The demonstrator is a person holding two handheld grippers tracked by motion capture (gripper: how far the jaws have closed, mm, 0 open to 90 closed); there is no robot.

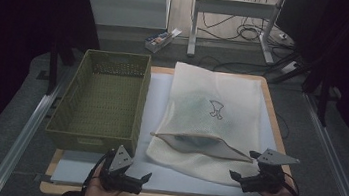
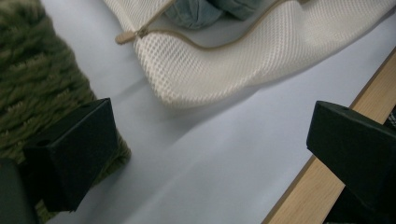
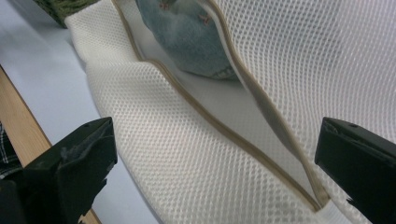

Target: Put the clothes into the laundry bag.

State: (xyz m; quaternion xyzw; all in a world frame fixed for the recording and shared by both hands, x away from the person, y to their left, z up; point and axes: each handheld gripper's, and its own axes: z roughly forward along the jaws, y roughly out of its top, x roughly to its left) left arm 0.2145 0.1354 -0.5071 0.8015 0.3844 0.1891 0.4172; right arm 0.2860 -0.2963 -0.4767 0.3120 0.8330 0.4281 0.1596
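Both my grippers wide open, holding nothing.
Left gripper (image 1: 145, 177) and right gripper (image 1: 243, 166) flank the mesh bag's (image 1: 211, 107) unzipped near edge.

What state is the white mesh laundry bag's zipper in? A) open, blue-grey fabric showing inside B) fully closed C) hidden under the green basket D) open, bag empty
A: the white mesh laundry bag lies flat on the table with its tan zipper gaping, and a blue-grey garment shows through the opening; both grippers, left gripper and right gripper, are open and apart from it.
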